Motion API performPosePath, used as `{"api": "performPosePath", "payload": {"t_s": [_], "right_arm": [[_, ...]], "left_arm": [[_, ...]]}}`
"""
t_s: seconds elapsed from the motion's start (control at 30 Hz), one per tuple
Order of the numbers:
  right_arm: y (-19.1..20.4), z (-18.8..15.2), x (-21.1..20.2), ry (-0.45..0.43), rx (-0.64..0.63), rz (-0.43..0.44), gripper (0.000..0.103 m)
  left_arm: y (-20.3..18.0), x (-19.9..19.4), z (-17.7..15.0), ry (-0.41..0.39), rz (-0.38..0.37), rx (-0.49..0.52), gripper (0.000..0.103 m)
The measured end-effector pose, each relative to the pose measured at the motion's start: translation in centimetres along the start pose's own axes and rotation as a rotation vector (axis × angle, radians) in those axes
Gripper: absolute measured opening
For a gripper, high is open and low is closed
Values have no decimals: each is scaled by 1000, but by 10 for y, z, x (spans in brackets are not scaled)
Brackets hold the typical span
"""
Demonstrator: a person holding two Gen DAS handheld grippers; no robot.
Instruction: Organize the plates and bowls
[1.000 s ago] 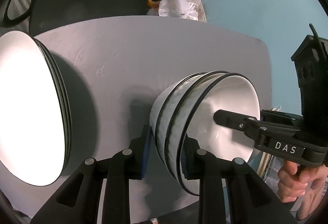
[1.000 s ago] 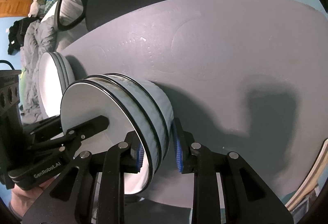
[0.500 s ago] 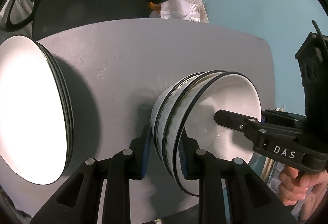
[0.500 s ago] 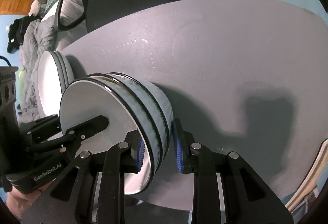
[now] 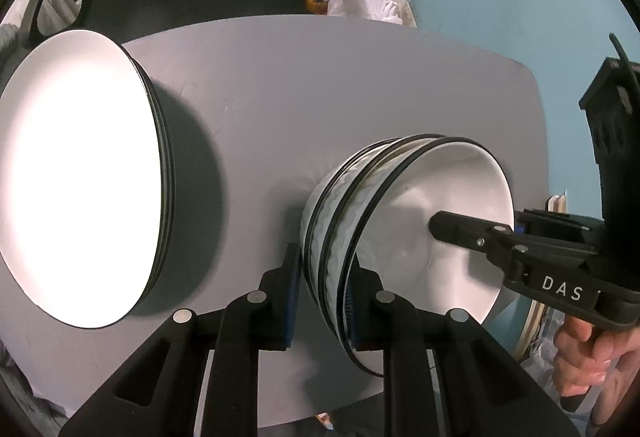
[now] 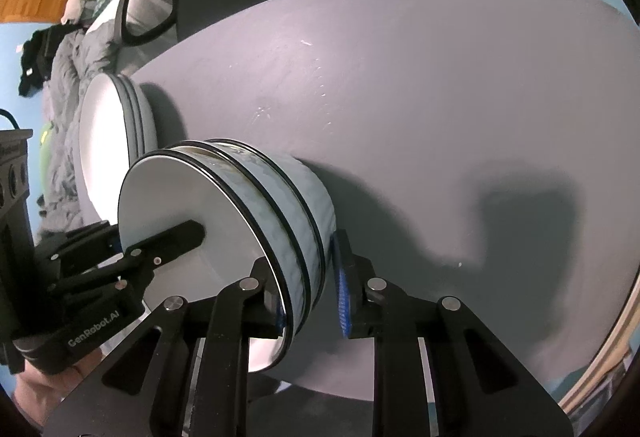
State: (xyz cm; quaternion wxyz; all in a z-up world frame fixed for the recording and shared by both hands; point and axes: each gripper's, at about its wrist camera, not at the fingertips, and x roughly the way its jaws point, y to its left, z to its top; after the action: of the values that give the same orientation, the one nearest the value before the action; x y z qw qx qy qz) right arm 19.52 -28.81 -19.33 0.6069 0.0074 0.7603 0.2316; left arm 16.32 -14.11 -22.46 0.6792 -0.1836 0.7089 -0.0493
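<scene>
bowl stack (image 5: 400, 221) clamped at opposite rims by left gripper (image 5: 322, 297) and right gripper (image 6: 310, 297), jaws just closing | plate stack (image 5: 80, 173) beside it | grey table (image 5: 320, 85)

Two fisheye views, each from a camera mounted on a hand-held gripper, look steeply down along its two fingers at a grey table (image 5: 360, 85), very close. The left wrist view faces the stack of bowls (image 5: 400, 221) from its left side, with the stack of plates (image 5: 76, 173) large at its left edge. The right wrist view faces the same bowls (image 6: 248, 221) from the opposite side. Both share the table (image 6: 440, 97), bowls and plates (image 6: 108, 133), and each shows the other gripper.
</scene>
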Motion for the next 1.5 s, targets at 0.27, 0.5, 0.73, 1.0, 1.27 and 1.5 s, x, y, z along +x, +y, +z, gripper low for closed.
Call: {"api": "performPosePath", "payload": {"t_s": [0.27, 0.5, 0.73, 1.0, 1.27, 1.5], "right_arm": [[-5, 4, 0, 3, 1, 13, 20], [-10, 5, 3, 7, 23, 65, 26], [-2, 0, 1, -13, 5, 41, 24], [3, -5, -2, -43, -1, -2, 20], [10, -10, 2, -17, 15, 19, 18], [24, -13, 6, -8, 4, 26, 18]], "left_arm": [[1, 2, 1, -12, -2, -6, 34], [14, 6, -4, -9, -87, -54, 33], [4, 6, -9, -21, -58, -36, 24], [5, 1, -9, -35, -21, -42, 18], [16, -14, -17, -60, -3, -64, 18], [31, -23, -28, -71, 6, -86, 17]]}}
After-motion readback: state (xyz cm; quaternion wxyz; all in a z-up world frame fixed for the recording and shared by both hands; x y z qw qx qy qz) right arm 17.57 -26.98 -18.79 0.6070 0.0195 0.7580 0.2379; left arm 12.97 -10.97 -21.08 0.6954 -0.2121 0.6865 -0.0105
